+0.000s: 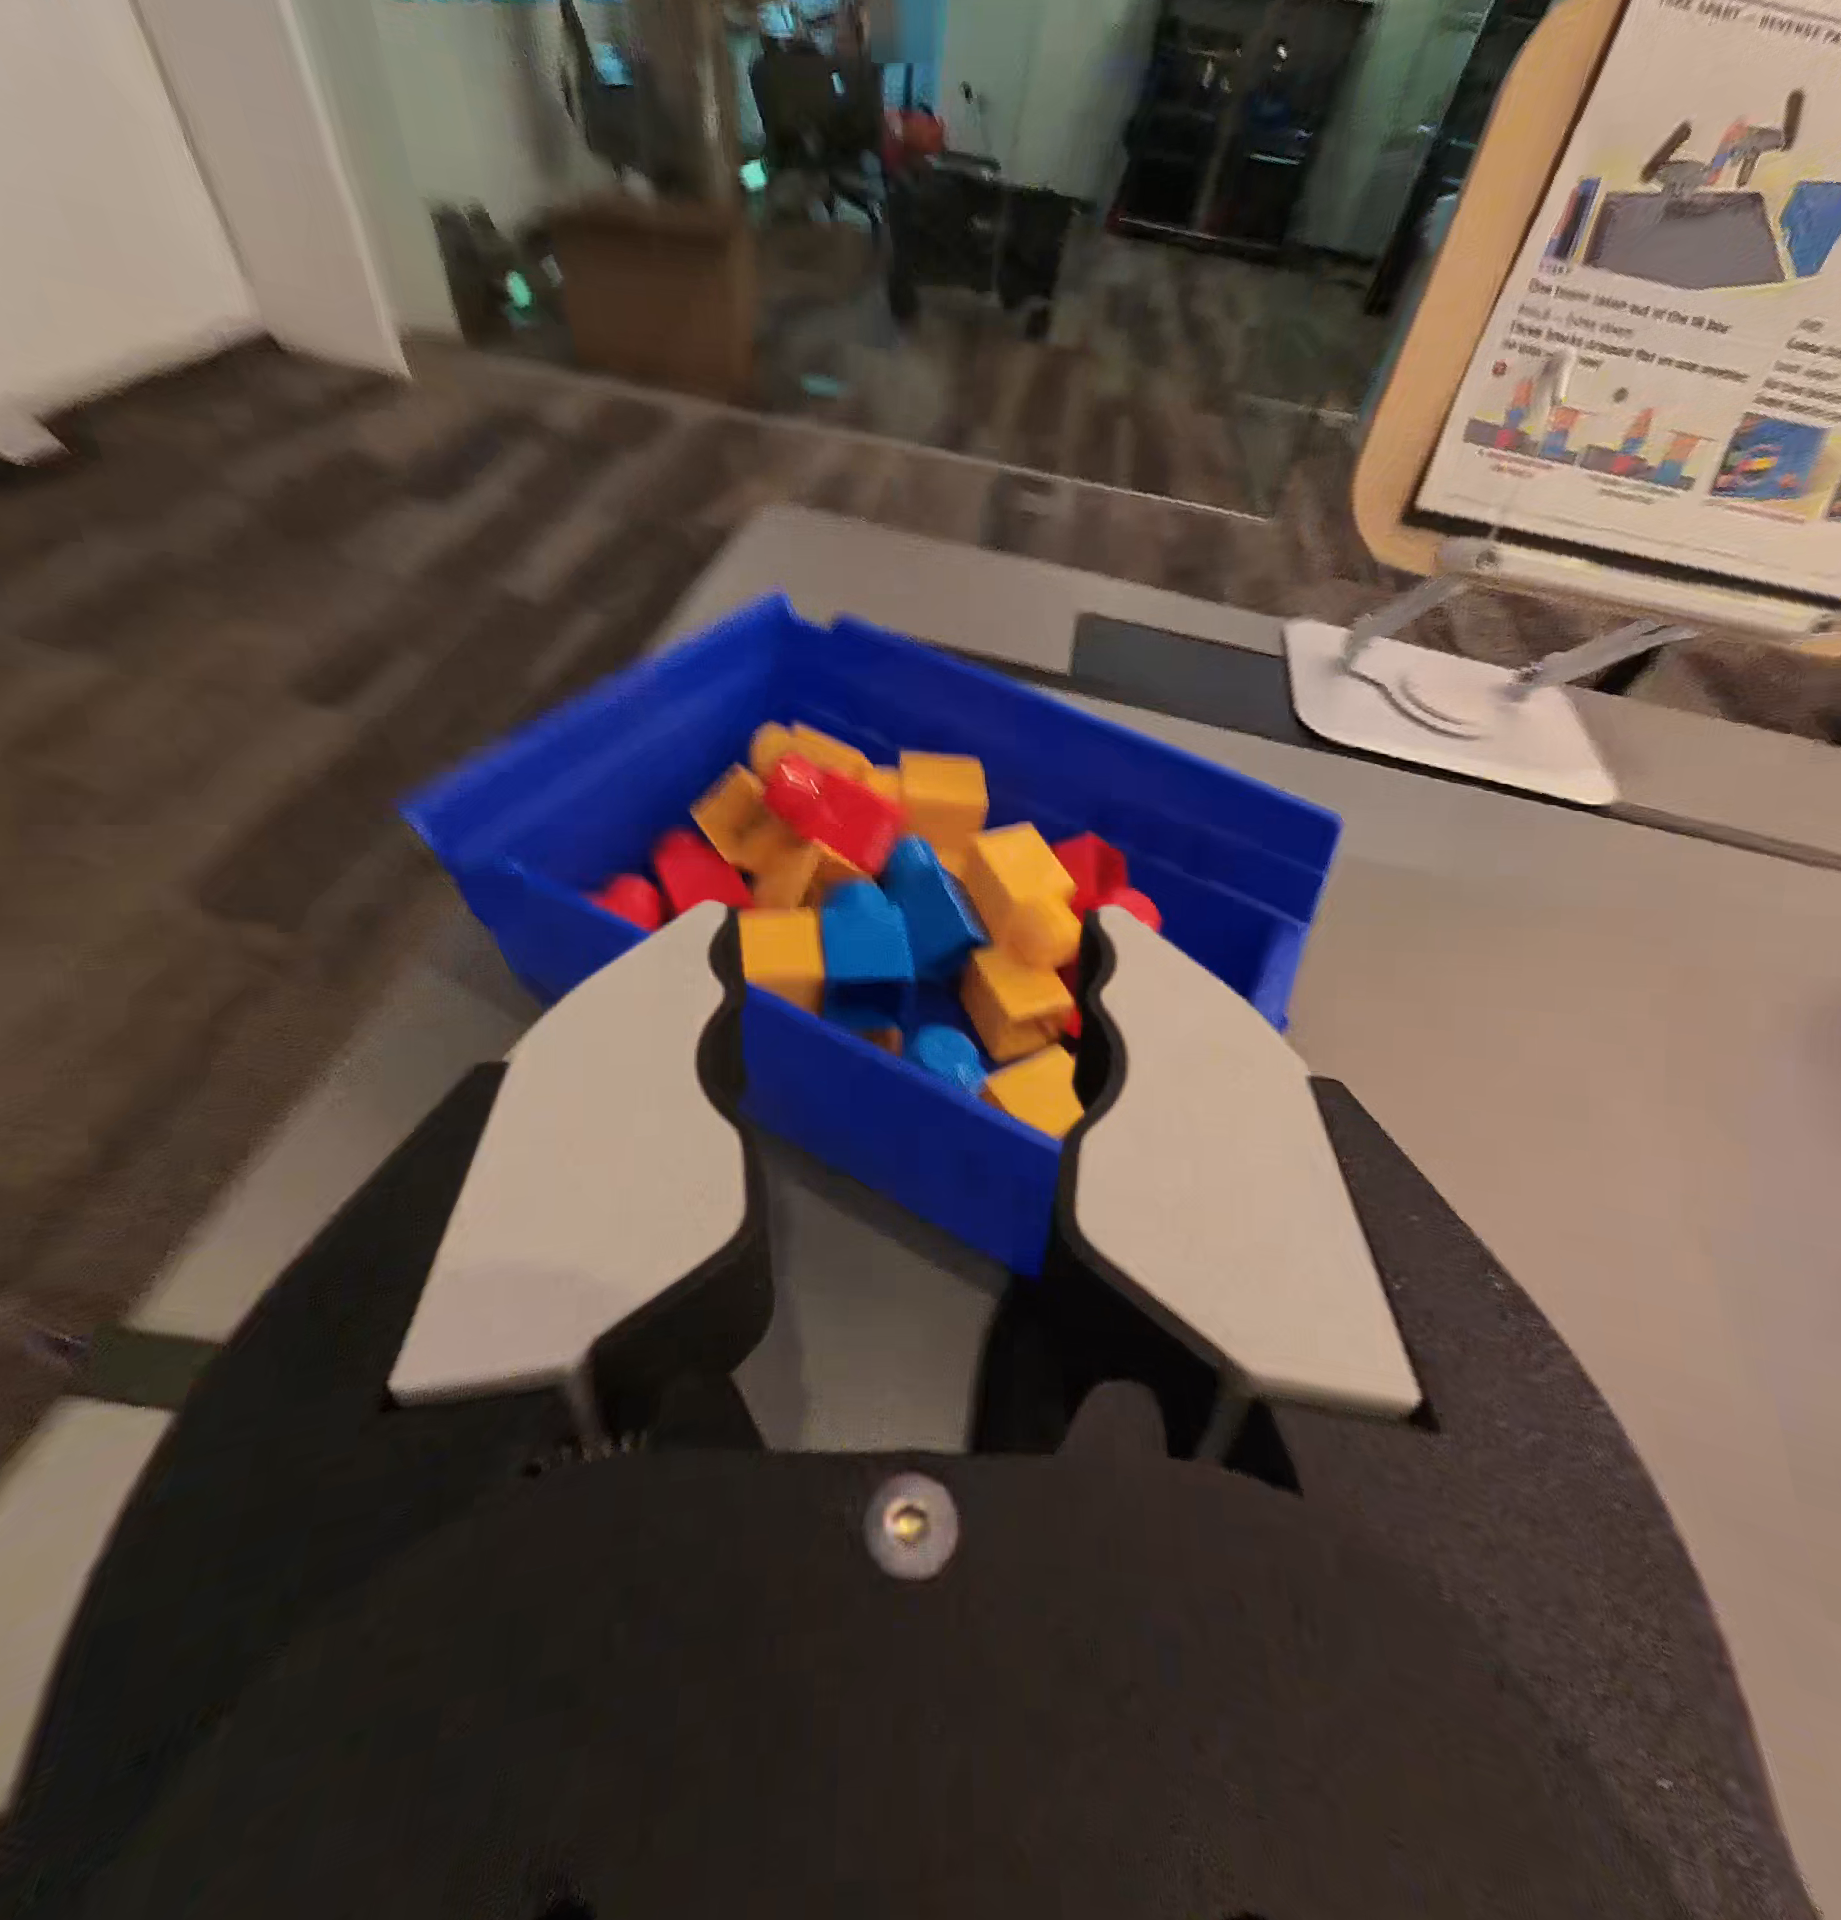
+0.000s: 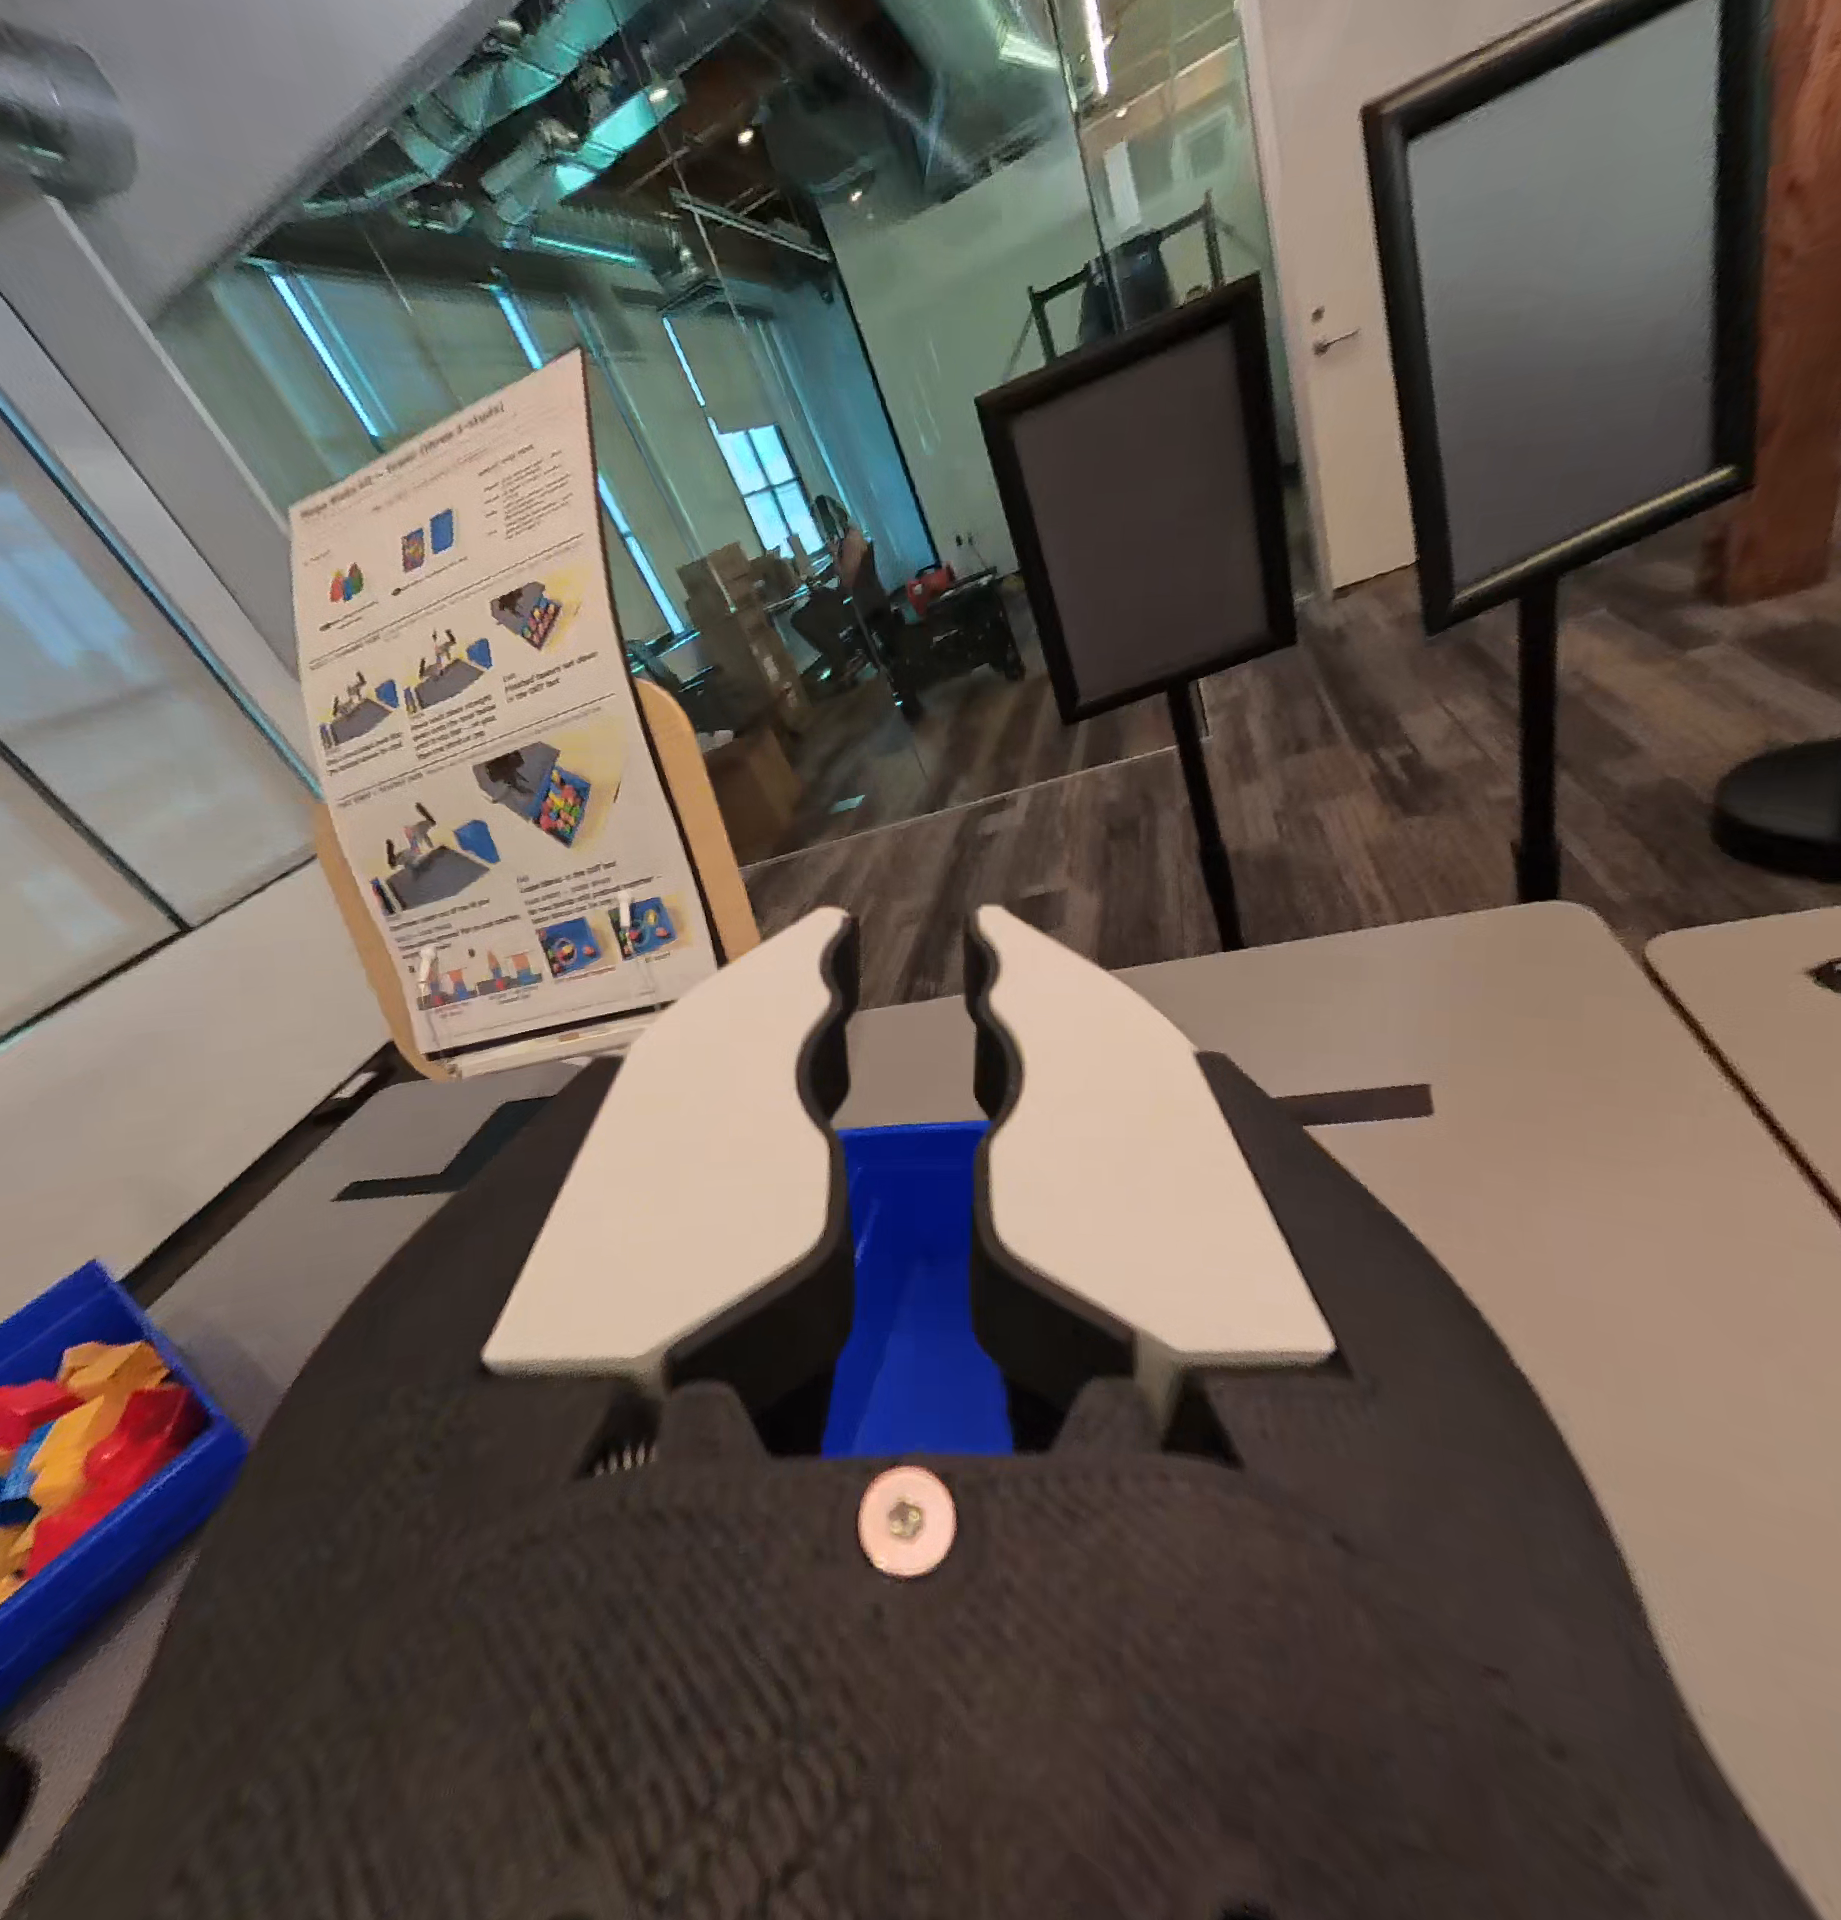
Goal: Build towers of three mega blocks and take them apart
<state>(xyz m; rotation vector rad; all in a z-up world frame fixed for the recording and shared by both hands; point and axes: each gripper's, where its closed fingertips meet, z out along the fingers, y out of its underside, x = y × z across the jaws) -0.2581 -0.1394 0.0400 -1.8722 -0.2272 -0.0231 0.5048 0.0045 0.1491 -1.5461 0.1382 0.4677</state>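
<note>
Left gripper (image 1: pixel 903 925): jaws spread wide, nothing clamped. They hang above the near corner of a blue bin (image 1: pixel 874 1132); no pad presses on a block or on the bin wall. The left wrist view is motion-blurred.

The blue bin sits near the left corner of the grey worktop (image 1: pixel 1518 1091). It is heaped with loose mega blocks (image 1: pixel 895 883) in yellow, red and blue, lying at all angles; none visibly joined into a tower. A yellow block (image 1: pixel 783 954) and a blue block (image 1: pixel 866 940) lie nearest the jaws, just inside the near wall. Same bin shows at the lower left of the right wrist view, blocks piled to about rim level.

Right gripper (image 2: pixel 908 925): jaws parted by a narrow gap, nothing between the pads. Through the gap and below it, a second blue bin (image 2: pixel 911 1299) is visible; its contents are hidden by the gripper body. This gripper is raised above the worktop and well apart from the block-filled bin.

Farther on the worktop: a dark mat (image 1: pixel 1186 670), partly visible, lies beyond the bin, and a white stand base (image 1: pixel 1446 707) carries a tan board with a printed instruction sheet (image 2: pixel 490 727) propped upright on it.

Beyond the worktop edge: wood-pattern floor (image 2: pixel 1363 748), two black-framed sign holders (image 2: pixel 1134 520) on poles, and a glass partition (image 2: pixel 843 312) with cardboard boxes and a seated person behind it.
</note>
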